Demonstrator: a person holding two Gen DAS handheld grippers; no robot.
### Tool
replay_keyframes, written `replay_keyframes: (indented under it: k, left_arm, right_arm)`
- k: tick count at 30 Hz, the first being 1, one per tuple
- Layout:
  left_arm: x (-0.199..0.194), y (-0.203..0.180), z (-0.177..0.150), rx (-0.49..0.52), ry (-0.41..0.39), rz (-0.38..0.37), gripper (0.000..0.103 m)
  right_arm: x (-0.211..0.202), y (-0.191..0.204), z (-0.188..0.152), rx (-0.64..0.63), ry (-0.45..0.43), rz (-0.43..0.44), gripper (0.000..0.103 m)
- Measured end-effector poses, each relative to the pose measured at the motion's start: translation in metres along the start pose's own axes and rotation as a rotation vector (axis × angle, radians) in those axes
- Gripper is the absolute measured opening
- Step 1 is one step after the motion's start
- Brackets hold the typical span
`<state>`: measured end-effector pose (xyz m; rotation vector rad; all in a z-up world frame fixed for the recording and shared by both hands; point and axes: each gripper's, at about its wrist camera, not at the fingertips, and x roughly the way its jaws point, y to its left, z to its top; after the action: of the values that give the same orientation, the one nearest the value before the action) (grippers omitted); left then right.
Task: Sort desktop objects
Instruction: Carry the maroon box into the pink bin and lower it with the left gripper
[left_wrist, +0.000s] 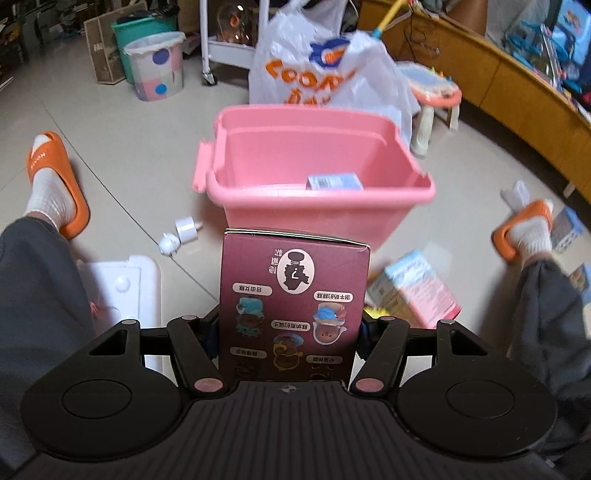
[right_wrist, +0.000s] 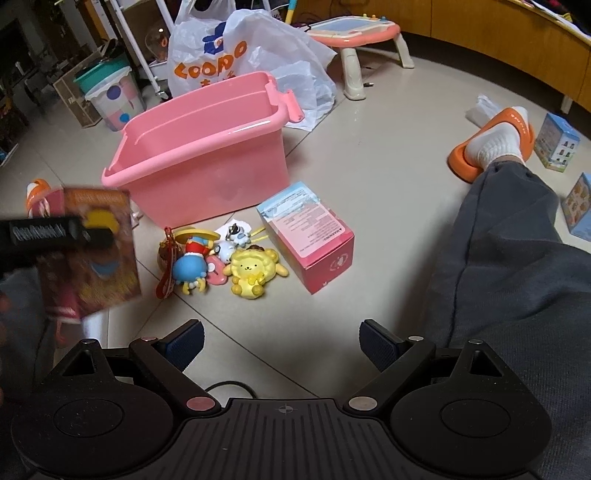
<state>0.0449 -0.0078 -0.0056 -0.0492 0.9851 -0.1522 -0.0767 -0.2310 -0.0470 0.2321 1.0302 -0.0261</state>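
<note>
My left gripper (left_wrist: 288, 332) is shut on a maroon toy box (left_wrist: 291, 306) and holds it above the floor, just in front of the pink storage bin (left_wrist: 317, 206). A small blue box (left_wrist: 334, 181) lies inside the bin. The right wrist view shows the held maroon box (right_wrist: 92, 254) at the left, blurred, beside the pink bin (right_wrist: 207, 162). My right gripper (right_wrist: 282, 345) is open and empty above the floor. Ahead of it lie a pink and blue box (right_wrist: 306, 236), a yellow plush toy (right_wrist: 253, 273) and a blue figure with a straw hat (right_wrist: 190, 264).
A person's legs and orange slippers (left_wrist: 55, 184) (right_wrist: 495, 140) flank the area. A white plastic bag (left_wrist: 328, 74), a small pink toy table (right_wrist: 354, 33), a patterned waste bin (left_wrist: 155, 66) and a wooden cabinet (left_wrist: 517, 85) stand behind. Blue boxes (right_wrist: 556, 147) lie at the right. A white lid (left_wrist: 122, 291) lies at the left.
</note>
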Motion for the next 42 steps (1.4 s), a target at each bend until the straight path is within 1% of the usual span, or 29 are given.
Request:
replay_keyframes:
  k: [9, 13, 20, 23, 26, 29, 34, 42]
  left_arm:
    - [-0.028, -0.003, 0.042, -0.034, -0.055, -0.027, 0.065]
    - [-0.031, -0.005, 0.055, -0.037, -0.069, -0.020, 0.065]
    - [-0.026, -0.007, 0.075, -0.044, -0.066, -0.010, 0.065]
    - [-0.022, -0.008, 0.085, -0.051, -0.058, 0.000, 0.065]
    - [-0.016, -0.008, 0.094, -0.057, -0.049, -0.001, 0.065]
    - [-0.007, -0.009, 0.106, -0.059, -0.048, 0.013, 0.065]
    - [0.015, -0.009, 0.127, -0.069, -0.032, 0.032, 0.064]
    - [0.051, -0.008, 0.155, -0.076, -0.010, 0.066, 0.064]
  right_arm:
    - [-0.005, 0.000, -0.001, -0.002, -0.013, 0.020, 0.090]
    - [-0.005, -0.003, 0.000, 0.010, -0.014, 0.029, 0.090]
    - [-0.003, -0.002, -0.001, 0.004, -0.011, 0.036, 0.089]
    - [-0.001, 0.001, -0.001, -0.009, -0.009, 0.042, 0.089]
    - [0.002, 0.001, 0.000, -0.002, -0.002, 0.052, 0.089]
    - [0.004, -0.001, 0.000, 0.011, 0.006, 0.059, 0.089]
    - [0.009, -0.005, 0.001, 0.038, 0.018, 0.072, 0.089]
    - [0.016, -0.005, 0.002, 0.038, 0.037, 0.085, 0.089]
